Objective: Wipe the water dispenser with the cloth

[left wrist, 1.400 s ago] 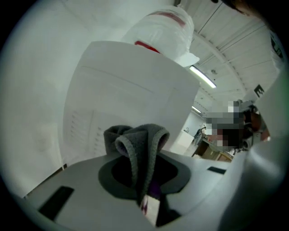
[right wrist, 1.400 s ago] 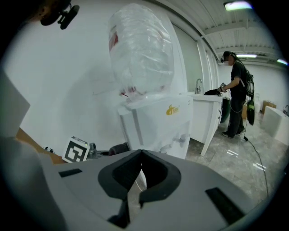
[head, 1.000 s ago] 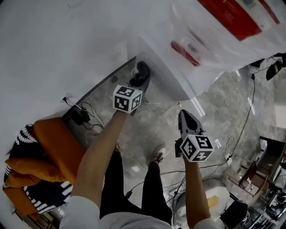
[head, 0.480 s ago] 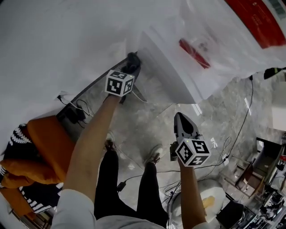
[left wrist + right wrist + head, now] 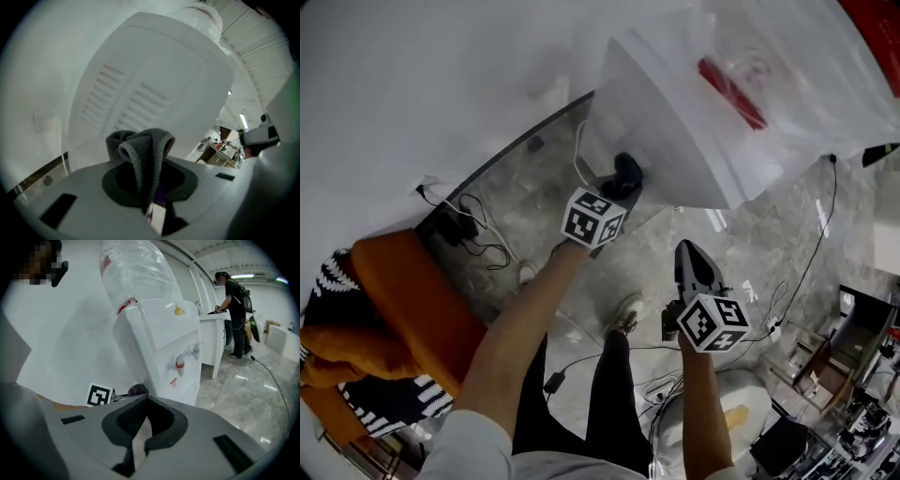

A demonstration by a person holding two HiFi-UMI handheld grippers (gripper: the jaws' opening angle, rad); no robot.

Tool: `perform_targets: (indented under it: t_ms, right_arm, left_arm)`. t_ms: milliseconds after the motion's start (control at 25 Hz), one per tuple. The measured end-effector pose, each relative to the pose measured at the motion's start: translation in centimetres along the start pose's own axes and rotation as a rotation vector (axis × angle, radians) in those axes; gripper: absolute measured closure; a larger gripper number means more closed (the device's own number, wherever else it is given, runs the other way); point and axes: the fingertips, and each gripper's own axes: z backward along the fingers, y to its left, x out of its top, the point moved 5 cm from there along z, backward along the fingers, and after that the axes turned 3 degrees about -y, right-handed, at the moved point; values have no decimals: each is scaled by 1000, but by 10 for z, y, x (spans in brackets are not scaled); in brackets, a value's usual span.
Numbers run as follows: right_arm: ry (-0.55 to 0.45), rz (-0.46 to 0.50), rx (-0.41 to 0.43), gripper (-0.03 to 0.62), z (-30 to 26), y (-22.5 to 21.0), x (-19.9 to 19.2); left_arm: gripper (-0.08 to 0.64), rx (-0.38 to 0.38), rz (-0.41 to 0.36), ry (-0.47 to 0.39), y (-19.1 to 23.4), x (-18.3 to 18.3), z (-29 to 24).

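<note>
Left gripper (image 5: 625, 174) — clamped on the cloth (image 5: 140, 150) — has slid toward 4 o'clock along the water dispenser (image 5: 675, 131), advancing the wipe; right gripper (image 5: 694, 267) is closed, empty.

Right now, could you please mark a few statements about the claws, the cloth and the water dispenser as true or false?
1. The left claw holds a grey cloth. True.
2. The right claw grips a second cloth. False: it is shut, with nothing in it.
3. A big bottle sits on top of the water dispenser. True.
4. The cloth is pressed against the bottle. False: it faces the dispenser's slatted panel.
</note>
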Motion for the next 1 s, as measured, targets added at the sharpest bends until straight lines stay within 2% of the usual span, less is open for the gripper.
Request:
perform_targets:
  t_ms: [200,360,560,840,1000]
  right_arm:
    - [11,-77,-22,577,1,-10,-13]
    - [42,-94,-47,577,-3,-14,-25]
    - [85,-88,-69,577,-22,-15,-42]
    - [134,-69,-75,577,-54,1,-57]
    - [136,-66,-103,577,-64,4,-59]
  left_arm:
    - [483,-62,71,28,-41,-42,-14]
    - [483,-24,175,36,-38,-60,-21]
    - [483,54,159,32,8,-61,-30]
    - [483,137,202,-9,97,-55,-36]
    - [483,178,145,9,138,-59,-42]
